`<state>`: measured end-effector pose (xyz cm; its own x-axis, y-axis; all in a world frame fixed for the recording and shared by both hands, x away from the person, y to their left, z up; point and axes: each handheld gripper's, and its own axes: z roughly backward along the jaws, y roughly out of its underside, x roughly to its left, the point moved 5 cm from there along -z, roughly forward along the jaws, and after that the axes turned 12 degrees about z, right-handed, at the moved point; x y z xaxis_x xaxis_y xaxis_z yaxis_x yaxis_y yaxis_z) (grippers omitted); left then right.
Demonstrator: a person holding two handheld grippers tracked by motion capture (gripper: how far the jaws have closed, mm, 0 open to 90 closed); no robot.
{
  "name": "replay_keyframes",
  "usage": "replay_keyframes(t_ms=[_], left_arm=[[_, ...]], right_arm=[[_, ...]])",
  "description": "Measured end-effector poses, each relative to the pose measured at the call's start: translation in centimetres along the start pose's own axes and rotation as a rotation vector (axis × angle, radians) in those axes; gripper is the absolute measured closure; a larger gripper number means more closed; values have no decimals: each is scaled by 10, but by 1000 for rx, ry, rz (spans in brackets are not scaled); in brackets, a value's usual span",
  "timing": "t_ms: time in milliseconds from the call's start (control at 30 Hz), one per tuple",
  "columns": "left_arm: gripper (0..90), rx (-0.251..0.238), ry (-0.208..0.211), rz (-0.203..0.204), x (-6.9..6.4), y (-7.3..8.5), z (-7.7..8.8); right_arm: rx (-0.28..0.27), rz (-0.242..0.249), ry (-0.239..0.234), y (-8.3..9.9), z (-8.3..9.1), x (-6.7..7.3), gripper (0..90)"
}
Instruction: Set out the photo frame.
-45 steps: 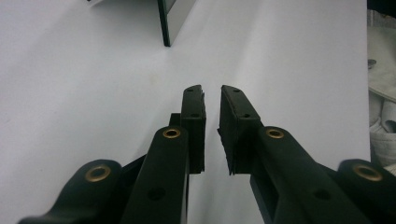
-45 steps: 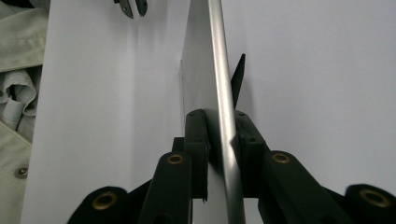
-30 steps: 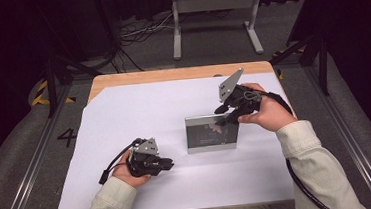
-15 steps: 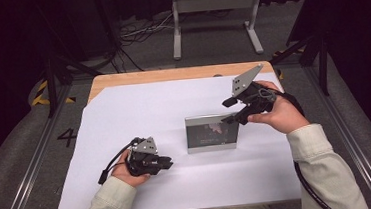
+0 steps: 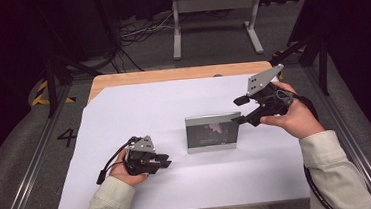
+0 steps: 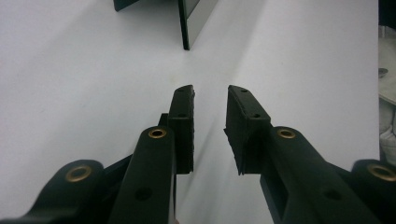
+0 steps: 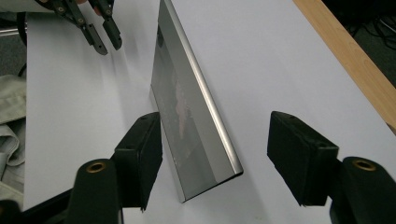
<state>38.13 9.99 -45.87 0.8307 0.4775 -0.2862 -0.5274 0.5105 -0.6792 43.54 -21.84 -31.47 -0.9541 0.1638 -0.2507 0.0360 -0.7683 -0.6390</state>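
With my right gripper just opened wide beside the upright silver-edged frame at centre (nothing gripped), I should back off slowly without nudging it, my left gripper half-open and empty at lower left.

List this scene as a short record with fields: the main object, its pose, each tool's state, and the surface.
object: silver-framed panel, like a picture frame or sign holder
pose: standing on its lower edge, leaning, near the middle of the white sheet
left tool: resting low on the sheet, short of the panel, jaws apart and have just been opening, nothing between them
right tool: at the panel's right end, jaws wide and have just been opening, pads clear of the panel
surface: white sheet over a wooden table
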Motion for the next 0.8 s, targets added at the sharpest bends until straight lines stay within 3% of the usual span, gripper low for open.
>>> replay_keyframes(t_ms=[533,800], left_arm=[[660,-38,-49,37,8,0,8],[644,-79,-86,69,14,-1,13]], right_arm=[[-42,-132,80,41,24,5,324],[-51,-183,94,58,28,10,315]])
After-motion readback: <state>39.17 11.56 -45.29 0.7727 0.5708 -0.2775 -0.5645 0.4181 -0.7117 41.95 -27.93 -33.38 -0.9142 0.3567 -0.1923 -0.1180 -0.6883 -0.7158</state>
